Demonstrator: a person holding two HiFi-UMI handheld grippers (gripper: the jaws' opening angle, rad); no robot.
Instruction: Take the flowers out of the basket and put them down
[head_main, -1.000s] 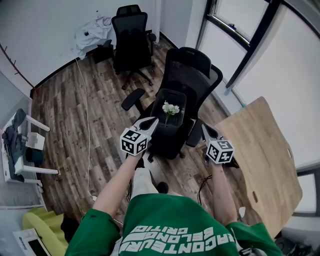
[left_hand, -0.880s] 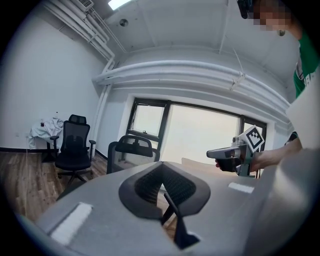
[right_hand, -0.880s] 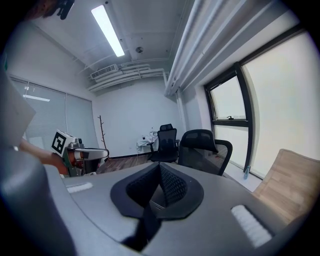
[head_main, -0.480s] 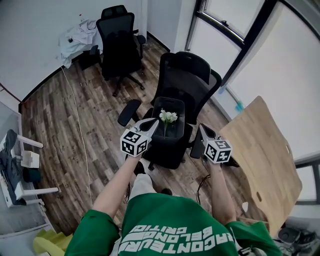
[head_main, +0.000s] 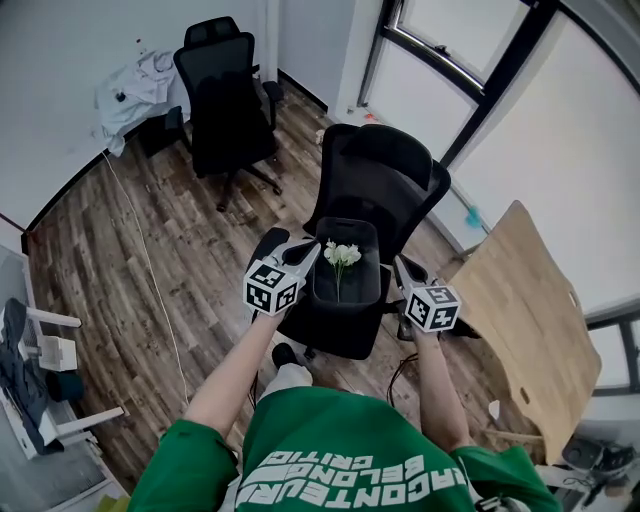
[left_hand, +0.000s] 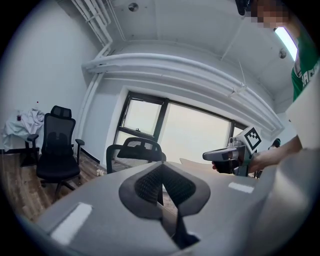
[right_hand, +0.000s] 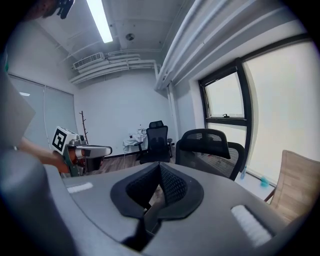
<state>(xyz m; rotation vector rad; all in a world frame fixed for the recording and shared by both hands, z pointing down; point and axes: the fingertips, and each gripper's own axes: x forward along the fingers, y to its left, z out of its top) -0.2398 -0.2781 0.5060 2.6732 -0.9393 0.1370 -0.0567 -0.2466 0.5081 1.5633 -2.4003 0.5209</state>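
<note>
A person in a green shirt (head_main: 340, 450) is looking down over both arms. The shirt's white lettering is showing upside down in the head view and cannot be read with certainty.

The left hand-held gripper (head_main: 308, 250) is carrying a marker cube (head_main: 272, 287) with a black-and-white square pattern. Its jaws are pressing together with nothing between them. The right hand-held gripper (head_main: 400, 266) is bearing a matching cube (head_main: 432, 307), and its jaws are likewise closed and empty.

Between the two, the white flowers (head_main: 343, 254) are standing upright inside a black basket (head_main: 345, 296), untouched. The left hand-held gripper's tip is overlapping the basket's left rim in the head view, though contact cannot be told. The right one is hovering just beside the basket's right side. The blooms are lying slightly ahead of both tips.

The basket is sitting on the seat of a black mesh-backed office chair (head_main: 385, 165). A light wooden counter (head_main: 530, 310) is standing to the right. Farther back on the wood-plank floor (head_main: 150, 240), a second office chair (head_main: 222, 100) is facing the room, with white cloth (head_main: 135, 85) piled beside it against the wall. Dark-framed windows (head_main: 470, 70) are lining the far side.
</note>
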